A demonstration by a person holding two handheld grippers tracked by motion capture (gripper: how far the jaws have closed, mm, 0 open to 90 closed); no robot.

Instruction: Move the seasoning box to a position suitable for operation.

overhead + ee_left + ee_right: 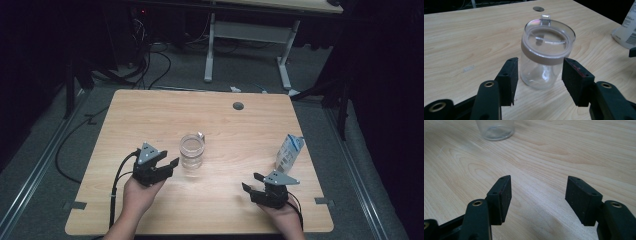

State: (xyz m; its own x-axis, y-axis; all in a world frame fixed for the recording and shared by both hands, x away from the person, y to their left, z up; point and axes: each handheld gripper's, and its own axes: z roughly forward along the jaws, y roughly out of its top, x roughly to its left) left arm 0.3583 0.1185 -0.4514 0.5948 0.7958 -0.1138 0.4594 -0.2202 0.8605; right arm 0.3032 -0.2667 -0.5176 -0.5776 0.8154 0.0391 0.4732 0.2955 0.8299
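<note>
Left gripper point(537, 82) sits open w/ nothing held; upright jar point(546, 52) stands just ahead, btwn jaws' line; right gripper point(263, 187) farther off.

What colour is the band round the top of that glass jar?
A muted greyish-tan band under the clear lid of the glass jar; it shows best in the left gripper view.

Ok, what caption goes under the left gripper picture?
Open left gripper lined up on the lidded glass jar on the wooden table.

Print and barcode on carton point(627, 27), too blurred to read.
</note>
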